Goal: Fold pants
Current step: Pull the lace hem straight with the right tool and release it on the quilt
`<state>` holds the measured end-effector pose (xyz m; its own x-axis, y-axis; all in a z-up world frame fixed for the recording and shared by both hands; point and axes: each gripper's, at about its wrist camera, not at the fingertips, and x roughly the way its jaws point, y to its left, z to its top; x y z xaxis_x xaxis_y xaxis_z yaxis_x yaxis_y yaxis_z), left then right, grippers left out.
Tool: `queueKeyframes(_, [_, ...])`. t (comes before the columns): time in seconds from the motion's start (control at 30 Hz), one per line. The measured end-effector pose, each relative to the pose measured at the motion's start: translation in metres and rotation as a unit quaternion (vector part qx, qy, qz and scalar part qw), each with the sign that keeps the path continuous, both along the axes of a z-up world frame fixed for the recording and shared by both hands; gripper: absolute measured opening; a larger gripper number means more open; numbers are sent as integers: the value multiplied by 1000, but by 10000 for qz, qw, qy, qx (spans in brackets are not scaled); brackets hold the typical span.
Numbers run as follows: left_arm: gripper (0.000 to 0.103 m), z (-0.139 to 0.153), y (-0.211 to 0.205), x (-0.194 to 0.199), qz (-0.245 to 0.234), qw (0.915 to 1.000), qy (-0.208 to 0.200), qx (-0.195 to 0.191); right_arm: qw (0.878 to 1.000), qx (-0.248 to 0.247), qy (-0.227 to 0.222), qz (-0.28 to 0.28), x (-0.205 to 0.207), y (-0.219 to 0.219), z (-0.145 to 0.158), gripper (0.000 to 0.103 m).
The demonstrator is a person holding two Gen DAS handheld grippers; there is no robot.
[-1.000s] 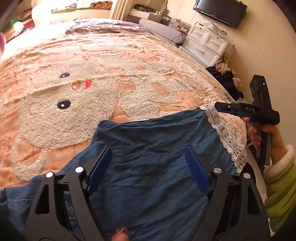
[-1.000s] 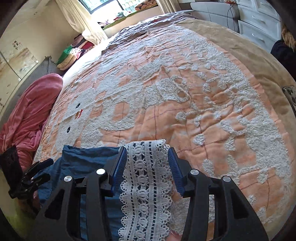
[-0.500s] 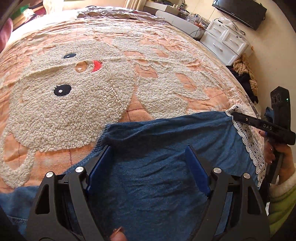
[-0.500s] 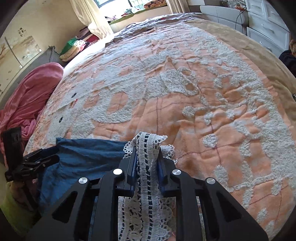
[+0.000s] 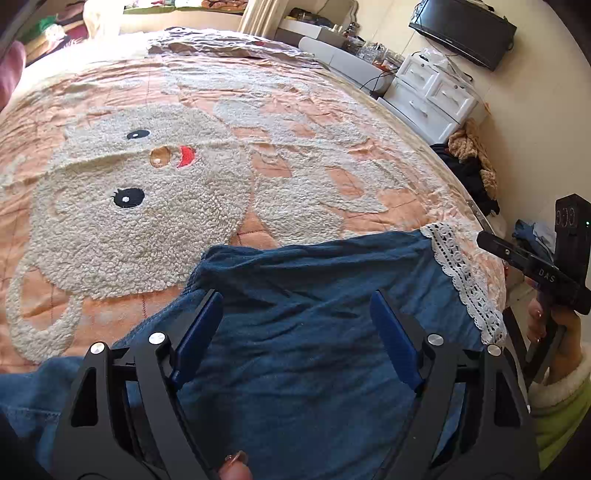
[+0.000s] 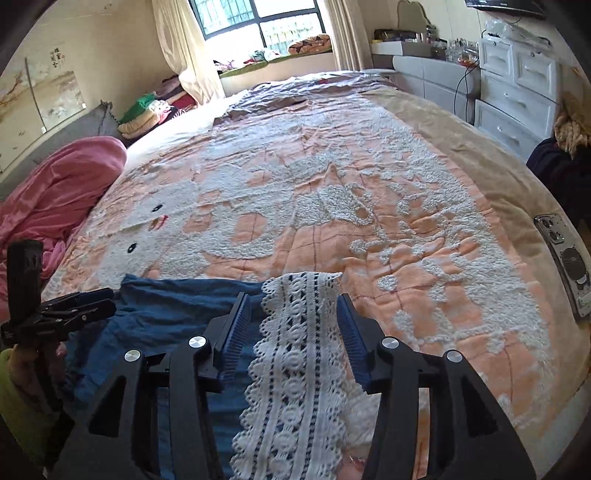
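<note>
The blue pants (image 5: 314,332) lie at the near edge of the bed (image 5: 332,177), lace hem (image 6: 295,369) running off toward the bed's right side. Beyond the pants the orange quilt w/ its fluffy white animal figure (image 5: 140,206) stretches off bare of other clothes — lots of room to move fabric that way.

Left gripper (image 5: 295,325) stands wide over the denim, blue pads well apart, nothing between them but cloth lying underneath. Right gripper (image 6: 291,321) also wide, one pad each side of the lace hem and neither pressing it.

Writing: "DAS" reads on the right gripper's body in the left wrist view; no other text legible.

Only the right wrist view shows the phone (image 6: 565,262) lying face-down near the bed's right edge, the pink blanket (image 6: 55,184) heaped at the bed's left side, and the window. Only the left wrist view shows the wall TV (image 5: 461,33) past the bed's far right corner. The white dresser (image 5: 432,96) shows in both.
</note>
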<state>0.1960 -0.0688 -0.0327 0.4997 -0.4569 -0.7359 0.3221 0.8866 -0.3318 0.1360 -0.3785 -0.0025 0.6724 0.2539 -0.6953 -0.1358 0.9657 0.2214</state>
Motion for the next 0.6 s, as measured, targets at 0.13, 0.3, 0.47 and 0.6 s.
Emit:
queueKeyframes(0.13, [79, 12, -5, -33, -127, 9998, -171, 14, 9992, 115, -109, 371, -39, 22, 6, 47])
queueKeyframes(0.3, [81, 4, -16, -70, -327, 9981, -318, 410, 9967, 213, 98, 783, -72, 58, -9, 47])
queueKeyframes(0.47, [84, -23, -19, -77, -278, 9942, -169, 1027, 9934, -146, 974, 584, -80, 80, -50, 55])
queueKeyframes(0.6, [86, -34, -14, -78, -252, 9939, -189, 1054, 9951, -283, 841, 426, -88, 85, -62, 55])
